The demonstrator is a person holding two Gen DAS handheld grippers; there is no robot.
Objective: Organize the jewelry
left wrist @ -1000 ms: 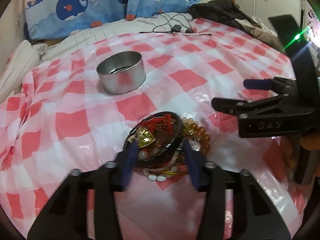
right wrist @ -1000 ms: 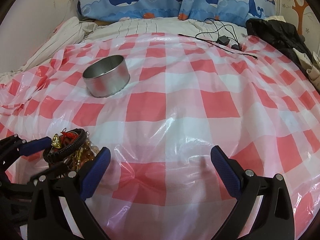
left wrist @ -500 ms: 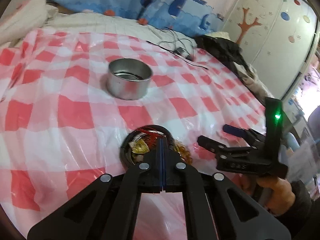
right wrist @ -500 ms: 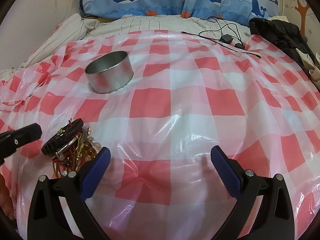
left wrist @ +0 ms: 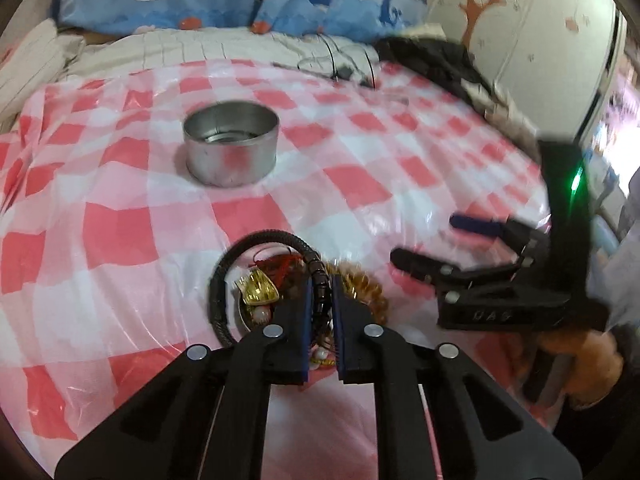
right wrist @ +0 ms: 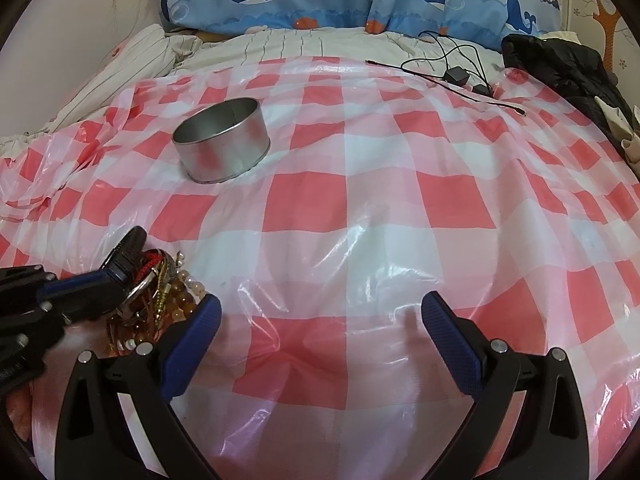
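left wrist view: my left gripper (left wrist: 321,300), wide a second ago, had clamped the black bracelet (left wrist: 256,240); tin (left wrist: 231,144) ahead next. right gripper (right wrist: 320,332) wide, idle.

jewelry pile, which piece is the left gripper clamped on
The black braided bangle. The left gripper pinches its right side, while the amber bead bracelet, gold charm and pearl beads lie loose.
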